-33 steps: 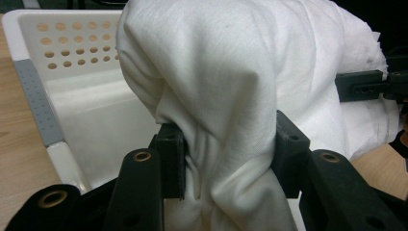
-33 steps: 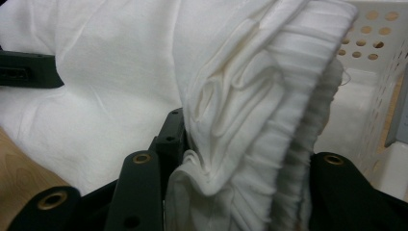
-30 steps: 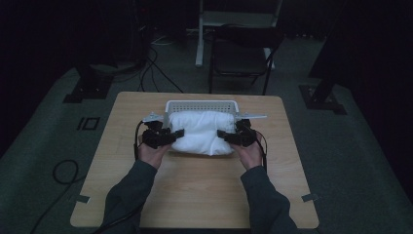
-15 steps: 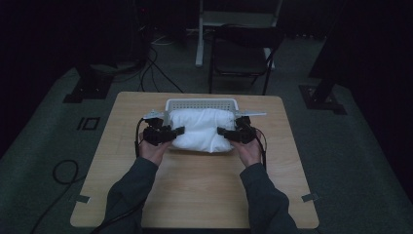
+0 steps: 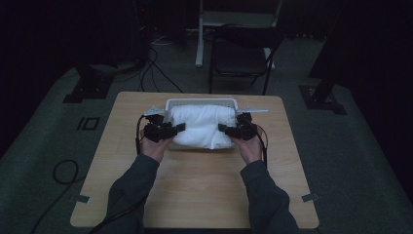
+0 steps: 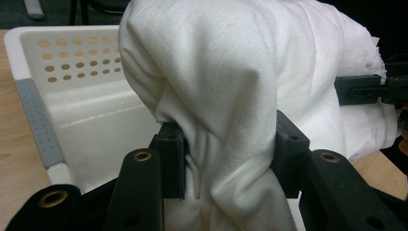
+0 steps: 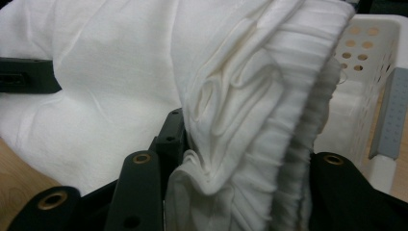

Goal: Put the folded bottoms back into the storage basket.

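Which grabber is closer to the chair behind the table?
Right, though not by much. The chair stands beyond the table's far edge, a bit right of the middle. The right gripper sits nearly straight in front of it; the left gripper is farther off to the side.

Most of the white basket (image 5: 200, 102) was covered by the bundled white cloth (image 5: 202, 126) in the high view, so that only its far rim could be made out. In the left gripper view the basket's (image 6: 33, 96) left side was cut off by the picture's edge, and the cloth (image 6: 226, 96) ran off the top and bottom. In the right gripper view the right jaw's pad was hidden behind the gathered, pleated edge of the cloth (image 7: 269, 120).
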Tool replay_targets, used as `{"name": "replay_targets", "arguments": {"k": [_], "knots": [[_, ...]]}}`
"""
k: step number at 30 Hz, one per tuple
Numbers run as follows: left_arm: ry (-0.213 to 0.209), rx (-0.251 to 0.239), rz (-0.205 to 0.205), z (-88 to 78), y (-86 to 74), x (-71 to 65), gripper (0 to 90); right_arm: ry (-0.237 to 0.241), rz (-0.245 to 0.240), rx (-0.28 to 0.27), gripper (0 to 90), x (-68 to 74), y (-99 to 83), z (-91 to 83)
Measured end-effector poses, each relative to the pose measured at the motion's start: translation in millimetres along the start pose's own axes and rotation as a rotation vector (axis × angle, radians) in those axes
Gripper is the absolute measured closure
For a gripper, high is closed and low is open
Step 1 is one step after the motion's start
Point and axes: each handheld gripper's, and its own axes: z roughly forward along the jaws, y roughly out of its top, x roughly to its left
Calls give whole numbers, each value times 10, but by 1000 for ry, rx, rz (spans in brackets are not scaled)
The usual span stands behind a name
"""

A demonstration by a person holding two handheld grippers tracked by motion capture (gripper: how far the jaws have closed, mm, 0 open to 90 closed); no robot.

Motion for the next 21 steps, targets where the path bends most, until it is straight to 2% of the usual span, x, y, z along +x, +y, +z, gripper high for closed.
{"name": "replay_targets", "arguments": {"k": [21], "knots": [[20,-4,-6,123,228,91,575,-18,21,-2,561,-90,216,102]]}}
